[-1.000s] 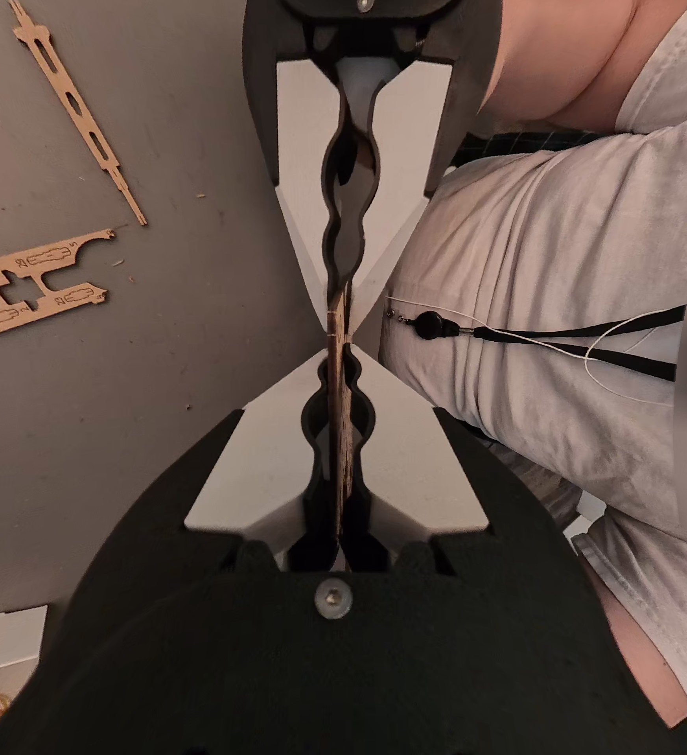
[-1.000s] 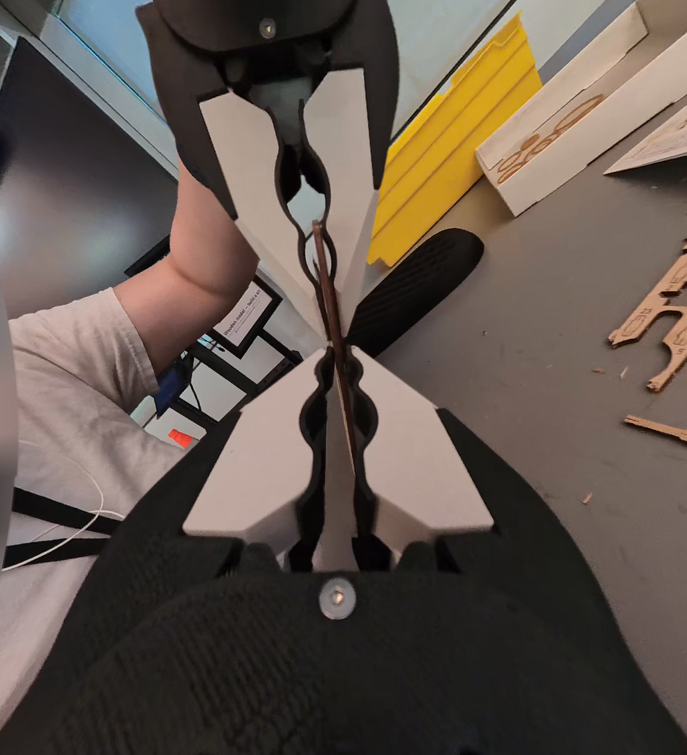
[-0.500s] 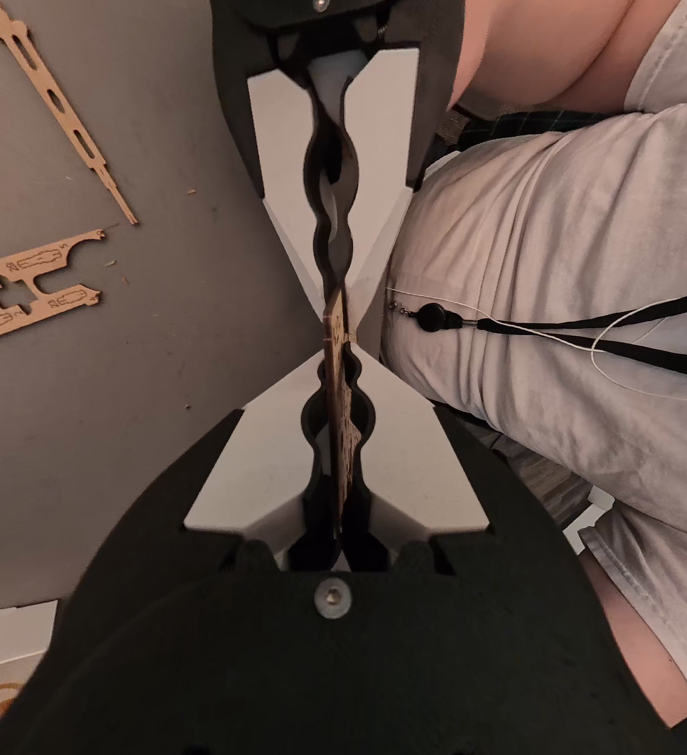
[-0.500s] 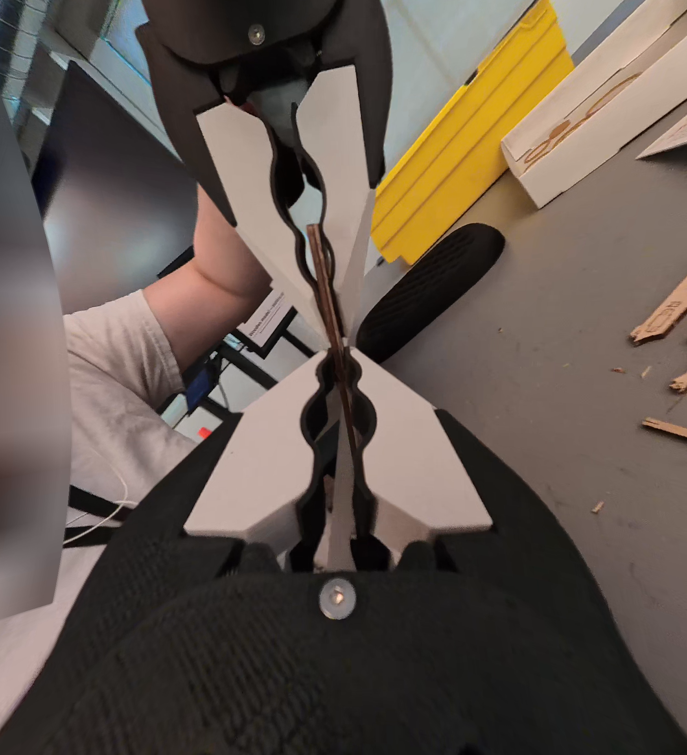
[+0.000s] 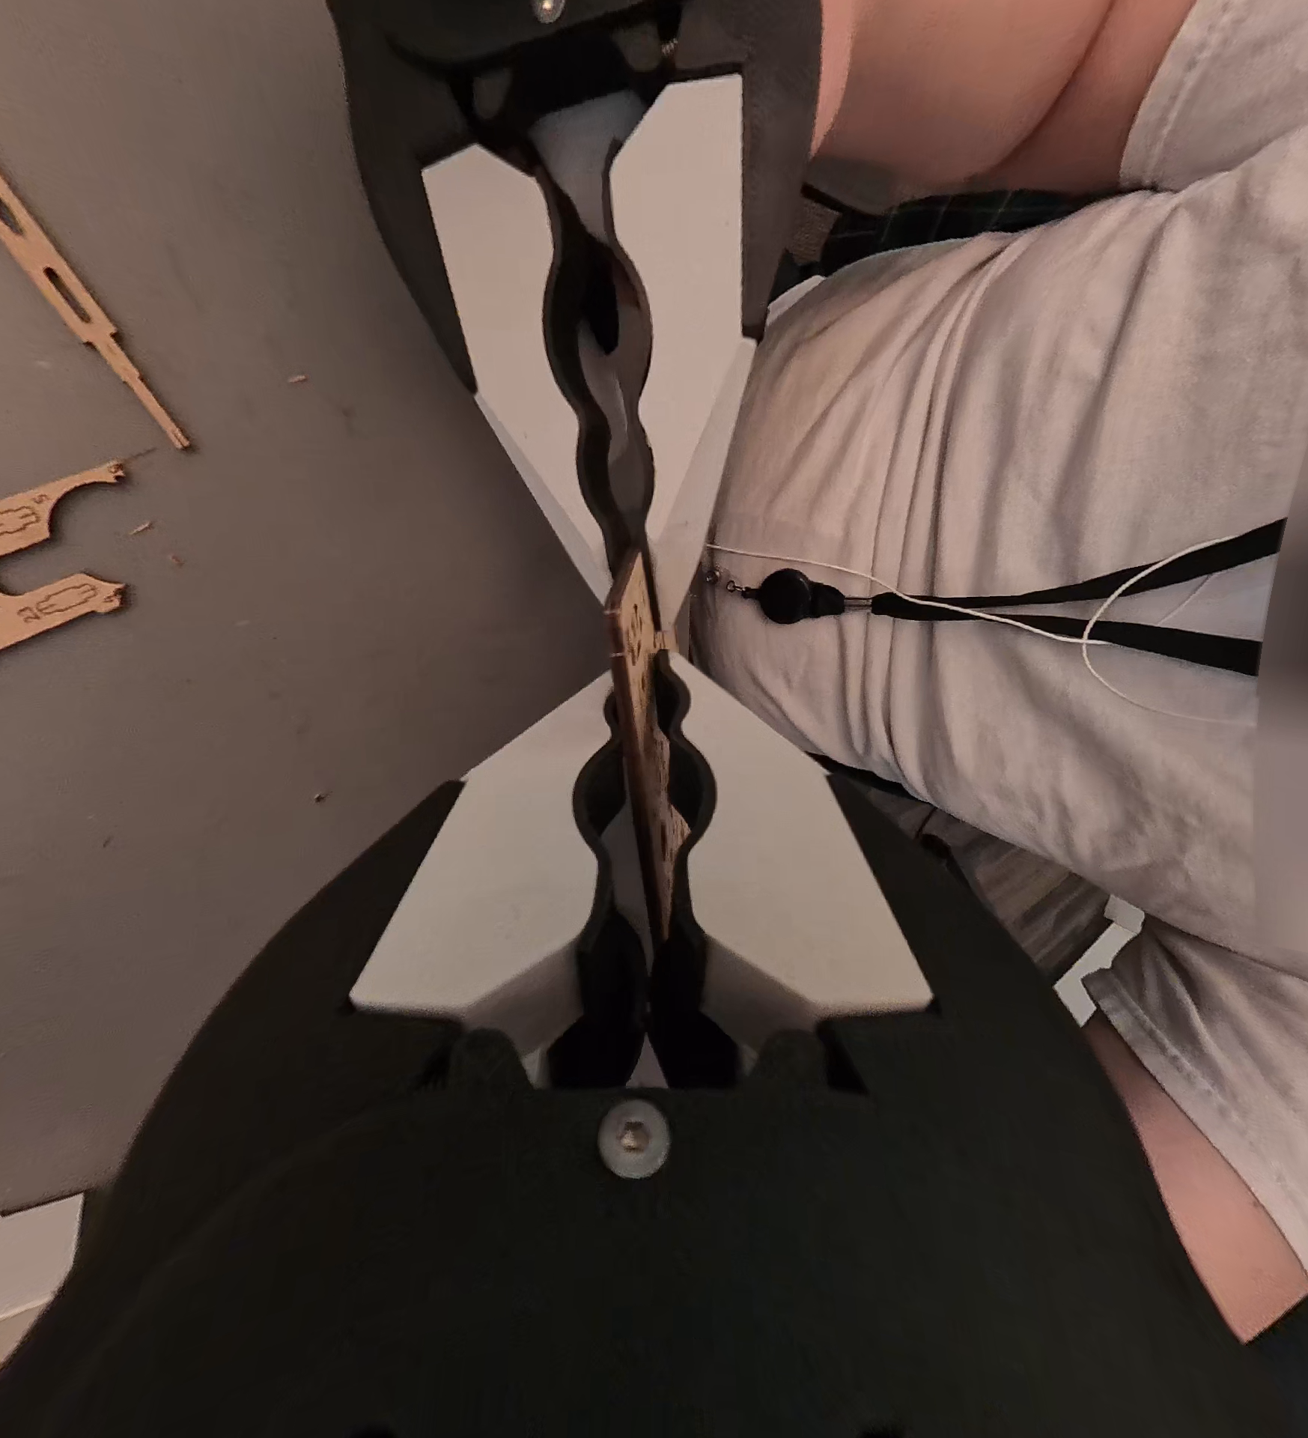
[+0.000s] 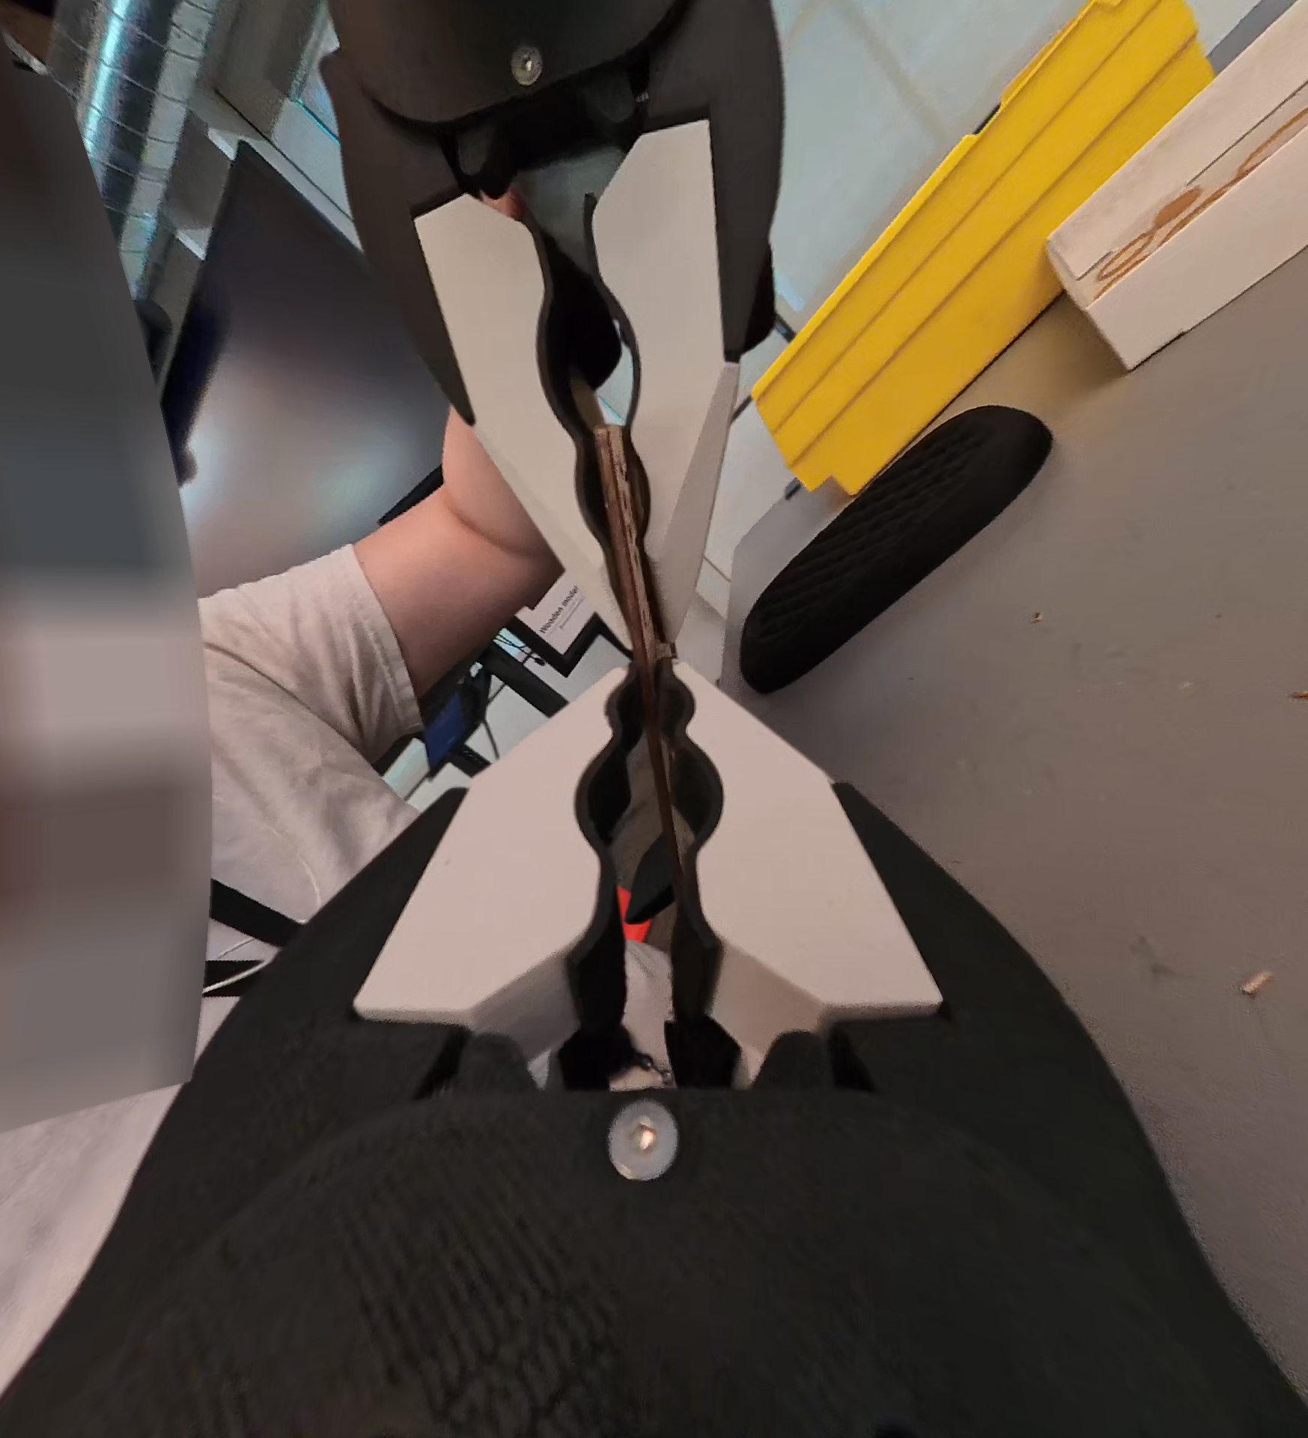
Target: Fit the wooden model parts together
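Note:
A thin flat wooden model part [image 5: 641,622] is held edge-on between both grippers, which meet tip to tip above the grey table [image 5: 285,700]. My left gripper [image 5: 639,669] is shut on one end of it. My right gripper [image 5: 633,545] comes in from the top of the left wrist view and pinches the other end. In the right wrist view my right gripper [image 6: 654,673] is shut on the wooden part [image 6: 623,506], and the left gripper [image 6: 652,619] grips it from above. I cannot tell whether it is one piece or two joined.
A long slotted wooden strip [image 5: 36,257] and an H-shaped wooden fret [image 5: 20,576] lie on the table. A yellow bin [image 6: 985,257], a white box [image 6: 1218,210] and a black oval object [image 6: 892,545] stand farther off. The person's white-shirted torso [image 5: 985,545] is close. The grippers are tip to tip, or close to it.
Both grippers have stayed shut on the wooden part and have tilted together. More of the part's flat face now shows in the left wrist view. The table parts have slid left in view.

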